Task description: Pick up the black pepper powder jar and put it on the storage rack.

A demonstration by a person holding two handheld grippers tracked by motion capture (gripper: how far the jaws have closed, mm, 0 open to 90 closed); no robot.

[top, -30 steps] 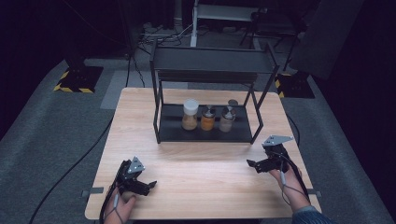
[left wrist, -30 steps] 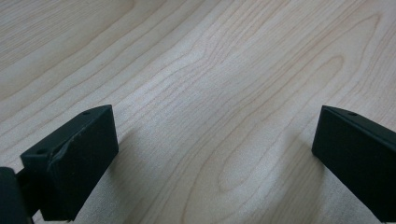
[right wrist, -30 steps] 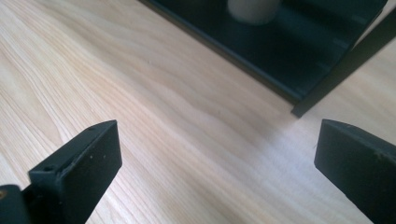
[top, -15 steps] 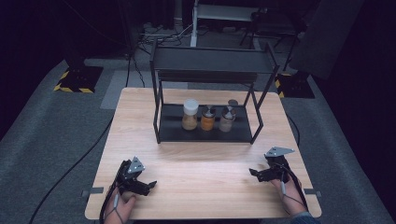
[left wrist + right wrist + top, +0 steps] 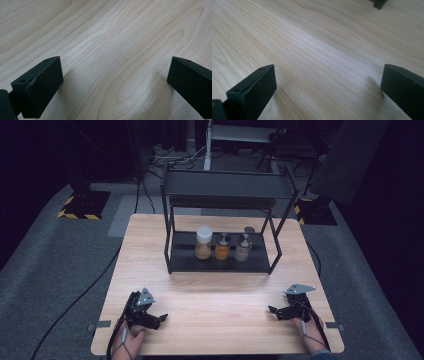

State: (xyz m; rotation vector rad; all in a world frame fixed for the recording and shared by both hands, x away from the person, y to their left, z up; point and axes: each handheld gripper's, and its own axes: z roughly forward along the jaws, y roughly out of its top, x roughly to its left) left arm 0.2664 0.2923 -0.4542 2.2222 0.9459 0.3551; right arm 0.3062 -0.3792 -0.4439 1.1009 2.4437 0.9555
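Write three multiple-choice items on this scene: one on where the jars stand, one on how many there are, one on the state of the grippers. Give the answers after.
1. Where do the jars stand?
A. On the lower shelf of the black rack
B. On the rack's top shelf
C. On the bare table by the left gripper

2. How many jars are lined up?
A. One
B. Three
C. Six

3. How are the two grippers?
A. Both shut on jars
B. One open, one shut on a jar
C. Both open, holding nothing

Answers:
1 A: the jars sit on the lower shelf of the black rack.
2 B: three stand side by side.
3 C: the left gripper and right gripper show fingers spread wide over bare table.
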